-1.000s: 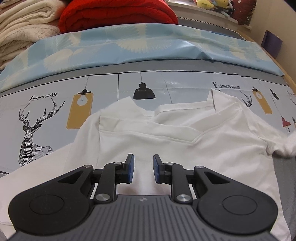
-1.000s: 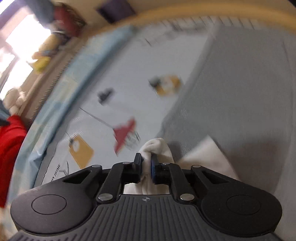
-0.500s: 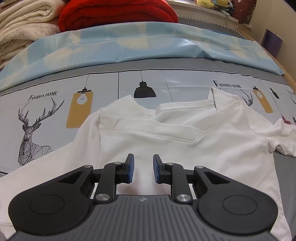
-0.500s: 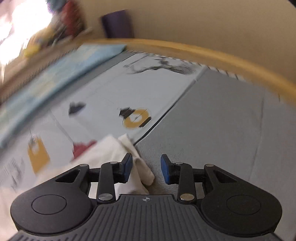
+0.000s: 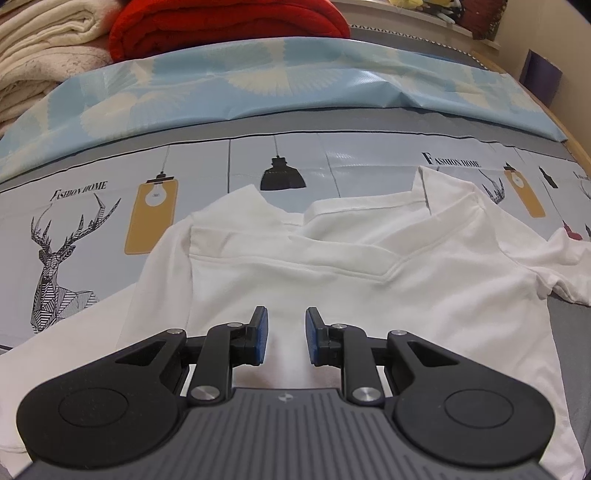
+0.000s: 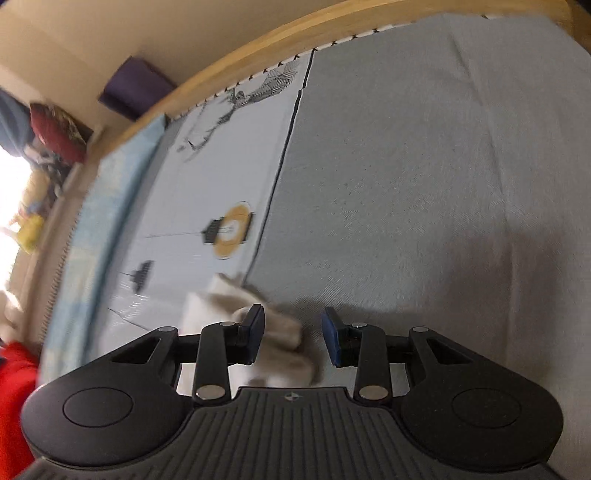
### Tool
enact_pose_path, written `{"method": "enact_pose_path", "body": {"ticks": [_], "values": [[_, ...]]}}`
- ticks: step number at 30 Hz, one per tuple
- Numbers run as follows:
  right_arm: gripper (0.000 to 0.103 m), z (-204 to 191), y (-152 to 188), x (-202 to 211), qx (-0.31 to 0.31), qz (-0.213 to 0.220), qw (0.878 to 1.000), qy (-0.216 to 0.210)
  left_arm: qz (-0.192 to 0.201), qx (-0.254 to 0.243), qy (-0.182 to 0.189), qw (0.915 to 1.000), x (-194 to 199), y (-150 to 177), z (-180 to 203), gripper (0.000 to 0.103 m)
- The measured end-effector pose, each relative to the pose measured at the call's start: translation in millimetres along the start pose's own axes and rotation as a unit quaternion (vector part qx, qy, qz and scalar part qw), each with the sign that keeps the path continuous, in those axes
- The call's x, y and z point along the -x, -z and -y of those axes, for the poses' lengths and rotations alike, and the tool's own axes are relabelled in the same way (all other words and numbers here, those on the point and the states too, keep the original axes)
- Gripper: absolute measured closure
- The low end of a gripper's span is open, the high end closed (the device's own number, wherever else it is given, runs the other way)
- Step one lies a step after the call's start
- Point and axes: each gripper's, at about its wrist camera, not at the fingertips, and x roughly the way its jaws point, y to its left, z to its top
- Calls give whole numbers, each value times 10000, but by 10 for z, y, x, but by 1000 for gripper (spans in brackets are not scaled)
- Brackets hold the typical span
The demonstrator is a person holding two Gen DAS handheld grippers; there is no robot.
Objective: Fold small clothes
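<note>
While the left tongs gape over the shirt, the right tongs, just opened, grip nothing.

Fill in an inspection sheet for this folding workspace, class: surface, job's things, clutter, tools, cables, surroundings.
Surface: printed sheet over grey cover.
Job's things: white shirt lying spread, sleeve end bunched.
Clutter: nothing seen on the work area.
Tools: left tool open over the shirt; right tool just opened, sleeve end loose between its pads.
Cables: nothing seen.
Surroundings: red blanket, cream blankets, wooden edge.
</note>
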Motion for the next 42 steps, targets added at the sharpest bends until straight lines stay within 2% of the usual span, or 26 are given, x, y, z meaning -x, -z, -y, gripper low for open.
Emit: {"method": "enact_pose_path", "body": {"ticks": [2,6,9,10,11,12,13,17,19,20,21,24,26,28,30,31,32,33,34,36,37,39,41,42], "values": [[66,-15,20,-128,116,-202,9996,-141,-8,-20,3,10000,-11,-1,11,79],[66,-136,65,-95,296,-274,9978,-518,-27,-19,-27,10000,-49,-12,26,78],[66,-189,58,-70,86,-378,9952,-896,-48,-48,-25,10000,-75,-15,54,78],[65,-206,56,-64,77,-403,9938,-1032,-54,-65,-18,10000,-80,-15,67,78],[60,-235,60,-77,163,-410,9925,-1140,-59,-84,-9,9999,-87,-14,77,78],[53,-254,70,-75,270,-412,9921,-1153,-66,-100,-3,9999,-92,-11,93,78],[51,-265,82,-115,351,-439,9923,-1106,-70,-113,4,9999,-97,-7,102,78],[51,-240,119,-277,382,-634,9905,-1161,-78,-145,12,9999,-114,-1,142,78],[64,-277,132,-305,560,-673,9878,-1285,-84,-141,0,9999,-124,1,149,78],[86,-295,139,-303,601,-732,9854,-1415,-86,-141,-3,9999,-131,2,150,78],[103,-326,142,-300,677,-753,9825,-1562,-89,-138,-9,9999,-137,1,151,78],[103,-449,116,-186,1087,-534,9739,-1922,-91,-140,-9,9999,-147,-4,154,78],[103,-512,62,-18,1337,-51,9702,-2022,-86,-137,-4,9999,-144,-7,151,78],[103,-500,-45,205,1395,705,9628,-2203,-84,-138,7,9999,-141,-4,146,78],[103,-443,-145,353,1446,1446,9586,-1980,-83,-139,19,9999,-139,-3,134,78],[103,-392,-200,361,1405,1684,9627,-1587,-83,-135,17,9999,-137,-2,130,78],[101,-338,-256,314,1345,1774,9695,-1027,-83,-133,17,9999,-136,0,126,78],[98,-246,-322,206,1244,1664,9774,-400,-82,-140,21,9999,-137,-1,131,78],[98,-146,-365,97,1082,1434,9837,-120,-80,-142,21,9999,-134,0,128,78],[92,100,-422,-128,523,688,9961,-201,-81,-140,15,9999,-137,-1,128,78],[88,158,-417,-183,360,509,9977,-276,-83,-132,9,9999,-138,-2,128,78],[68,122,-402,-201,525,509,9967,-357,-89,-130,11,9999,-139,-1,135,78],[59,47,-410,-183,796,628,9942,-346,-93,-148,19,9998,-139,-5,143,78],[59,49,-415,-190,831,635,9941,-292,-96,-159,19,9998,-140,-5,144,78]]}}
